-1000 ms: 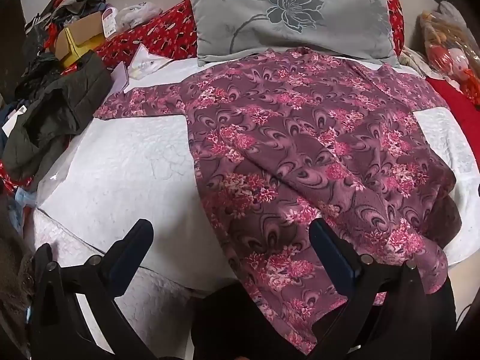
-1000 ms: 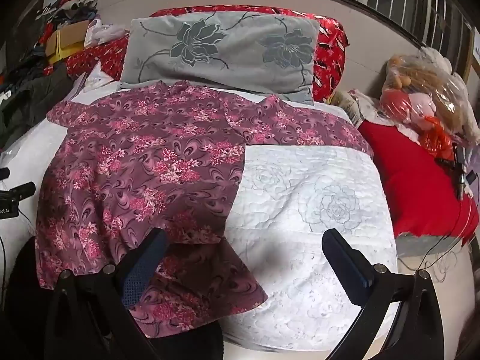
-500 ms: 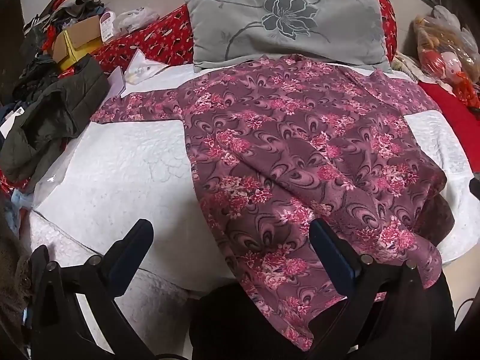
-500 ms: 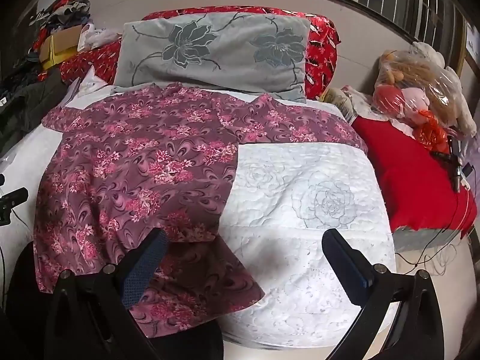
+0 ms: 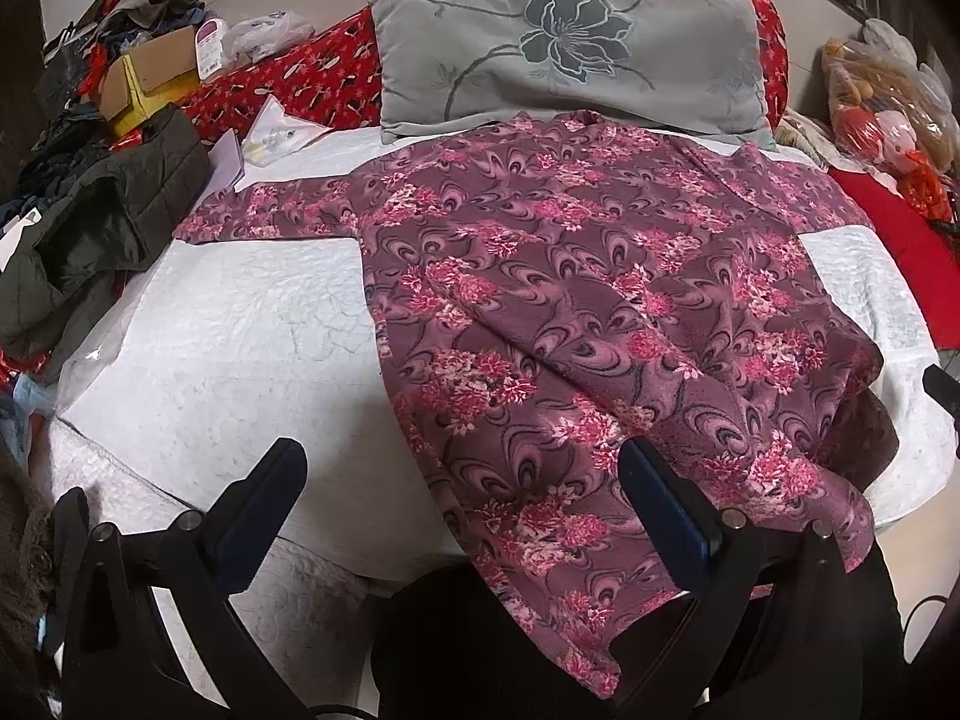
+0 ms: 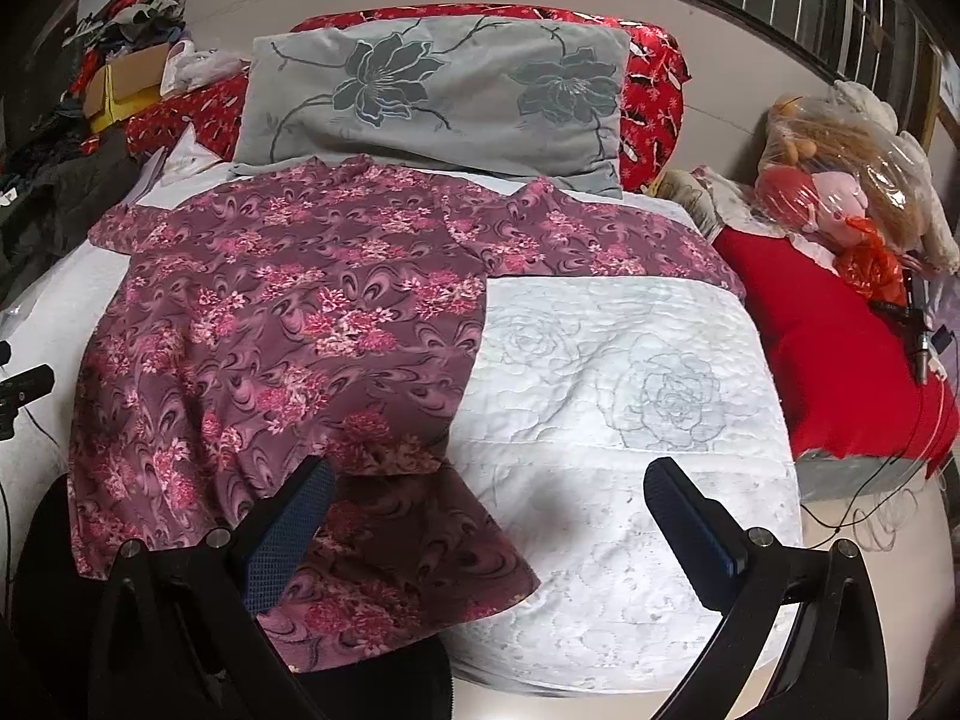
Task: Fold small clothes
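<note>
Since a second ago both grippers have drawn back a little from the bed, and the floral shirt (image 5: 576, 324) lies as it did. It is spread flat over the white quilted bedspread (image 6: 630, 396), sleeves out to either side, collar touching the grey flower-embroidered pillow (image 5: 564, 48) at the head. Its hem hangs over the near edge, and at the right hem corner a flap is turned over, showing the darker inside (image 6: 414, 546). The left gripper (image 5: 462, 498) hovers above the near edge, jaws wide apart and holding nothing; one finger is over bare bedspread, the other over the hem. The right gripper (image 6: 489, 510) is likewise spread wide and empty, above the turned flap and the bedspread. A dark padded jacket (image 5: 102, 222) is heaped at the left edge, with a cardboard box (image 5: 150, 72) behind it. A red cushion (image 6: 840, 354) and bagged plush toys (image 6: 840, 174) sit to the right.
</note>
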{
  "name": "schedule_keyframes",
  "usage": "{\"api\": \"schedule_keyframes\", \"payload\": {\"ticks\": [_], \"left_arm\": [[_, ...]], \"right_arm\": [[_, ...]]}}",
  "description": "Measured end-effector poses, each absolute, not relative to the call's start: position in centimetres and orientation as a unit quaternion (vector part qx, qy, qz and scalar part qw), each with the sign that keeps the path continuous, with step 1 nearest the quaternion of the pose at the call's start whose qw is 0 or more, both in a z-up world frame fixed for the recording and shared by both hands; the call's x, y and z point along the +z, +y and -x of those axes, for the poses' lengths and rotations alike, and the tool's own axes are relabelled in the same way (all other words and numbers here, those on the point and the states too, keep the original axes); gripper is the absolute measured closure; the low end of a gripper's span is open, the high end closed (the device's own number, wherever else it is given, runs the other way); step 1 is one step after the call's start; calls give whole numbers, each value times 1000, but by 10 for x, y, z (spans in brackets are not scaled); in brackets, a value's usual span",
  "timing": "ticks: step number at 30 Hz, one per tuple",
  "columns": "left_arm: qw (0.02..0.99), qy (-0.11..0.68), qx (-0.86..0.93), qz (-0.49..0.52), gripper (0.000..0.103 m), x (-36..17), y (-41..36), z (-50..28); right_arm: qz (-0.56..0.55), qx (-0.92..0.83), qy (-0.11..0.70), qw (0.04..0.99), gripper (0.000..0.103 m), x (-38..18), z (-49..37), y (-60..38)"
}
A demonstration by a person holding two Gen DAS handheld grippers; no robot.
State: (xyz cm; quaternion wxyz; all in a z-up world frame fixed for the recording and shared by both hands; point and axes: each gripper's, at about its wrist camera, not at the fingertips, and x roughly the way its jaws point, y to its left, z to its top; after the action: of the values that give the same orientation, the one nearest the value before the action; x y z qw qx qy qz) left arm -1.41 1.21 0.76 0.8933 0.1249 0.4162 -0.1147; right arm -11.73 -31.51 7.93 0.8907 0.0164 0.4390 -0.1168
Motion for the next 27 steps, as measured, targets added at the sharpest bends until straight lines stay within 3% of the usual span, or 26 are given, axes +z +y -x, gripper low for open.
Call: {"api": "schedule_keyframes", "payload": {"ticks": [27], "left_arm": [[890, 423, -125, -116, 0, 7, 13, 18]], "right_arm": [[-14, -123, 434, 892, 0, 82, 127, -319]]}}
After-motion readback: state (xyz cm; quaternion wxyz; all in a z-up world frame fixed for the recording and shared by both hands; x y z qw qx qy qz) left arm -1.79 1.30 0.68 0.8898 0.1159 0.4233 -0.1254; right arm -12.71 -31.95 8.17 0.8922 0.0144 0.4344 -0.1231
